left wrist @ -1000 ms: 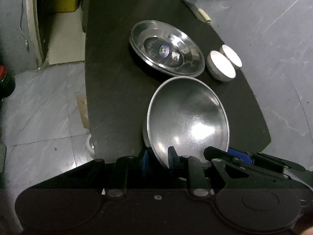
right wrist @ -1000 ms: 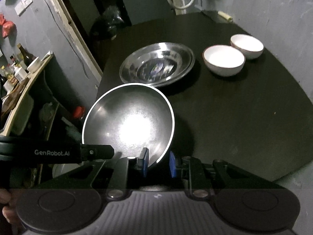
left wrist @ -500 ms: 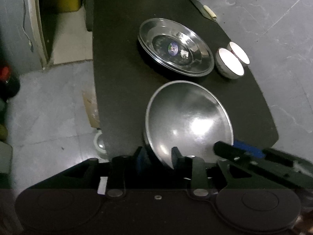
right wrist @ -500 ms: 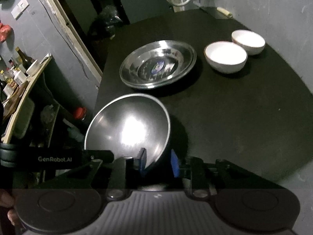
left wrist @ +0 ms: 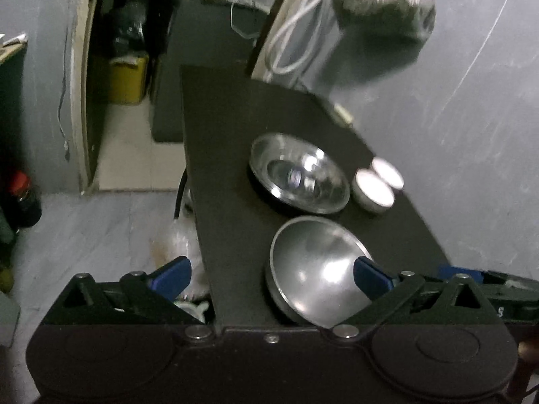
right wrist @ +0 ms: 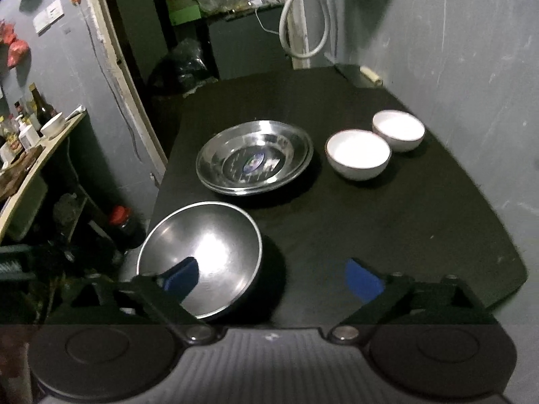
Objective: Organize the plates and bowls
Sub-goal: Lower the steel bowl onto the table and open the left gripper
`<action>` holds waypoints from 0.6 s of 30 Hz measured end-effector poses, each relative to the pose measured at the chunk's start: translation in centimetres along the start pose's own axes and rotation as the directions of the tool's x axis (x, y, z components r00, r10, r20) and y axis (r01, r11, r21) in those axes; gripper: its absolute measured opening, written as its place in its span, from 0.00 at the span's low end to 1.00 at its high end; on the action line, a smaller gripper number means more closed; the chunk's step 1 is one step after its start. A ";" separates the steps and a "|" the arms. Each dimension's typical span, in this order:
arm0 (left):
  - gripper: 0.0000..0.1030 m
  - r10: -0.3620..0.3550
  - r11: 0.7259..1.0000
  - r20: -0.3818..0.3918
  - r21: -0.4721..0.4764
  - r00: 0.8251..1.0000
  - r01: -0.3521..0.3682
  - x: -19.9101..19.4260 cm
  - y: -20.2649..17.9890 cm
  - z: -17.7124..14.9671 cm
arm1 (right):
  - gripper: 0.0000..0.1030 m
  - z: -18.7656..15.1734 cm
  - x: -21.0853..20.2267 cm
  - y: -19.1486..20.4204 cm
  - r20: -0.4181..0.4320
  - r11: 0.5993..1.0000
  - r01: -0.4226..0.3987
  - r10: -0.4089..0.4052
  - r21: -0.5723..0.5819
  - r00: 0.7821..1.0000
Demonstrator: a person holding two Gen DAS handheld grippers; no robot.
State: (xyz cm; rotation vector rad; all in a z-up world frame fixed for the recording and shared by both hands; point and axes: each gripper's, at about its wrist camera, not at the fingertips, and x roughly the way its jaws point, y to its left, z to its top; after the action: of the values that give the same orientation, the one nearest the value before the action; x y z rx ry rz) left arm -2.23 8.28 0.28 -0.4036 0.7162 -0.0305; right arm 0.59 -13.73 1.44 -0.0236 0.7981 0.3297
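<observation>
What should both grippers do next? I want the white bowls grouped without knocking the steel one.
Probably lift both clear: the left gripper and right gripper are opening, pads off the steel bowl, which sits on the table. Then the right could reach for the nearer white bowl.

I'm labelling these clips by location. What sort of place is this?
Probably a small home kitchen or dining corner: steel dishes and white bowls on a dark table, a side shelf crowded with bottles, and bare grey walls.
</observation>
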 end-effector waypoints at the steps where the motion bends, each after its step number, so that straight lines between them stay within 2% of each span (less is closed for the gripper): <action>1: 0.99 0.004 1.000 0.010 0.000 1.000 -0.004 -0.1 -0.1 0.0 | 1.00 0.0 -0.3 0.0 0.008 1.000 0.006 -0.006 -0.009 1.000; 5: 0.99 0.015 0.999 0.056 0.037 0.998 -0.017 -0.4 -1.1 0.2 | 1.00 0.4 -1.2 0.0 0.051 0.999 0.018 -0.016 -0.050 0.999; 9: 0.99 -0.014 0.995 0.109 0.104 0.994 0.002 -0.6 -2.7 1.2 | 1.00 0.7 -1.7 -0.1 0.140 0.992 0.051 -0.034 -0.119 0.990; 11: 0.99 -0.043 0.995 0.149 0.097 0.988 0.029 -0.7 -3.2 1.9 | 1.00 1.0 -1.6 -0.3 0.191 0.983 0.089 -0.058 -0.159 0.980; 13: 0.99 -0.057 0.996 0.216 0.086 0.975 0.039 -0.8 -3.8 2.9 | 1.00 1.4 -1.1 -0.7 0.217 0.976 0.121 -0.080 -0.184 0.973; 15: 0.99 -0.022 0.995 0.248 0.096 0.968 -0.002 0.0 -5.0 4.2 | 1.00 2.2 -0.4 -1.9 0.217 0.977 0.120 -0.079 -0.179 0.973; 18: 0.99 0.072 0.984 0.214 0.144 0.974 -0.105 2.2 -7.3 6.2 | 1.00 4.1 0.8 -4.7 0.209 0.991 0.083 -0.061 -0.101 0.976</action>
State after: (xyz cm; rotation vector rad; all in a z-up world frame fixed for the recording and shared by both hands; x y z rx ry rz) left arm 4.26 3.30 5.78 -0.2216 0.5196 0.0401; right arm 5.41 -17.42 3.28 -0.1191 0.5721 0.3014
